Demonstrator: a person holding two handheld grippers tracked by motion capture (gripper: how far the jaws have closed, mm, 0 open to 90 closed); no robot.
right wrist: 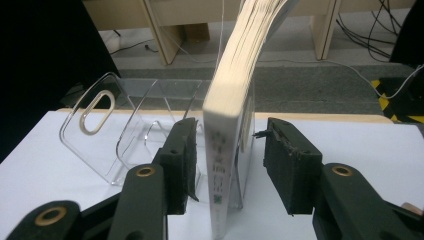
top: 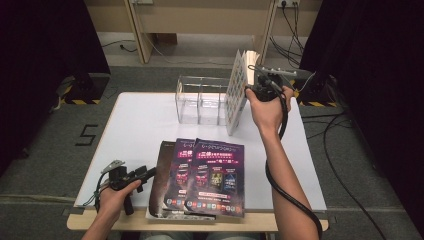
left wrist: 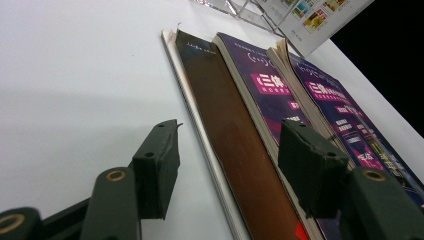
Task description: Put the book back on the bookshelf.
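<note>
While the left gripper (top: pixel 145 174) idles open by the table's (top: pixel 135 125) near-left edge, the right gripper (right wrist: pixel 227 162) straddles an upright book (top: pixel 236 92) — jaws not clamped, spine toward it — beside the clear acrylic rack (top: pixel 200 100) at the far edge.

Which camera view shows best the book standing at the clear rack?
The high view: the book shows whole, leaning by the clear rack. The right gripper view shows its spine, the left gripper view a corner.
</note>
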